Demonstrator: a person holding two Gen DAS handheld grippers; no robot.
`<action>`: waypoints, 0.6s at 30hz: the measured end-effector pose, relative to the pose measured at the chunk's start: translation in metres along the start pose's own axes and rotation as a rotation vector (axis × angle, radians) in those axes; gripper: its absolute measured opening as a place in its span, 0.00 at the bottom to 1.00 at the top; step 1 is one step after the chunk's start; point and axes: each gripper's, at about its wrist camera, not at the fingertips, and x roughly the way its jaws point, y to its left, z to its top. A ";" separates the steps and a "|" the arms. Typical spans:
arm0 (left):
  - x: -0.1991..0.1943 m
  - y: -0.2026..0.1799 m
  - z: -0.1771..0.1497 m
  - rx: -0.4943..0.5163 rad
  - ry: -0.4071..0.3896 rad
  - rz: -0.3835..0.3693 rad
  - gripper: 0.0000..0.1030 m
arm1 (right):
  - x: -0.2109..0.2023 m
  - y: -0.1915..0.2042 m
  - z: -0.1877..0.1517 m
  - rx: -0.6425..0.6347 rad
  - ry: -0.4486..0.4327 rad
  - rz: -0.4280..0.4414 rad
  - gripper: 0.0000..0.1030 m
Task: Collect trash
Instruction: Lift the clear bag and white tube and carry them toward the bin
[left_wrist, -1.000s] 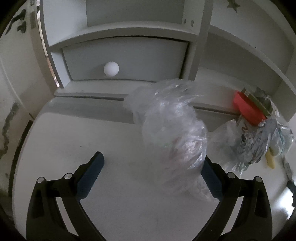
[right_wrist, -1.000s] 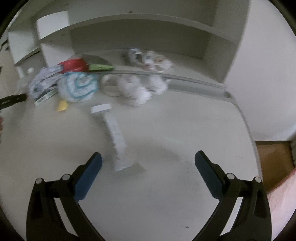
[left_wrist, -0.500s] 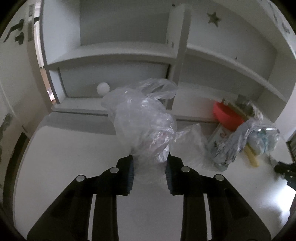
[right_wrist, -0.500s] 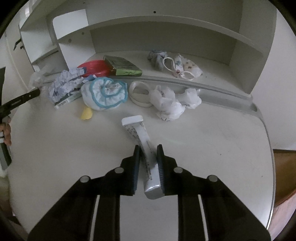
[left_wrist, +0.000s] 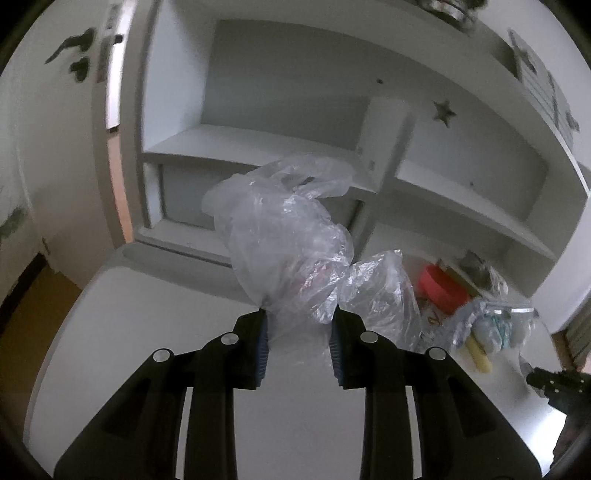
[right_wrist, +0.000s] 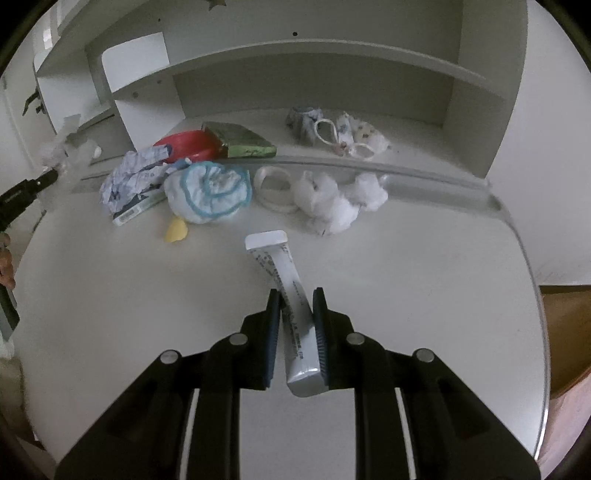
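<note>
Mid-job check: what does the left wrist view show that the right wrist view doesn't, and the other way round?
Only the left wrist view shows the left tongs shut on the clear plastic bag, held up in front of the shelf unit.

Only the right wrist view shows the right tongs shut on the white tube, plus crumpled white tissues, a tape ring and a green packet.

Both show the white table, the red bowl and the yellow scrap.
</note>
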 end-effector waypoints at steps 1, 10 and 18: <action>-0.005 -0.003 -0.001 0.013 -0.001 -0.001 0.26 | -0.001 -0.001 -0.001 0.004 -0.003 0.007 0.18; -0.052 -0.153 -0.017 0.217 0.009 -0.237 0.26 | -0.081 -0.058 -0.024 0.107 -0.131 0.027 0.18; -0.122 -0.395 -0.122 0.583 0.128 -0.693 0.26 | -0.213 -0.205 -0.144 0.421 -0.264 -0.140 0.18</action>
